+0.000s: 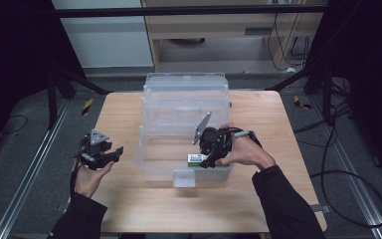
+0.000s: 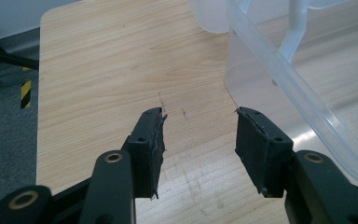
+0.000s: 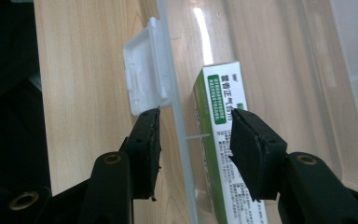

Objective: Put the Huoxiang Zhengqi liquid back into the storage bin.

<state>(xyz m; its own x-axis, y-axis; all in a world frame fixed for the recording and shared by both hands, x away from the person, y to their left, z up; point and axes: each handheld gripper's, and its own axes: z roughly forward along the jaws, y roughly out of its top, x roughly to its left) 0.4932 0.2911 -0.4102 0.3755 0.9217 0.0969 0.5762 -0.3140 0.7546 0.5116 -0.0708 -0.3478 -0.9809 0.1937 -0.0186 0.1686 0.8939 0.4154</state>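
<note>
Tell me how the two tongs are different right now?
The left tongs hang over bare table beside the clear bin; the right tongs reach into the bin.
The left tongs have nothing between their jaws; the right tongs straddle the green-and-white box, one jaw outside the bin wall.
Both are black, open and hand-held.

A light wooden table [image 1: 144,209] stands on grey carpeted floor [image 1: 25,149]. Metal rails [image 1: 27,174] run along the floor left and right. At the far side is a pale wooden cabinet [image 1: 219,30]; dark curtains [image 1: 10,50] hang at both sides. Black cables [image 1: 348,174] loop at right.
</note>
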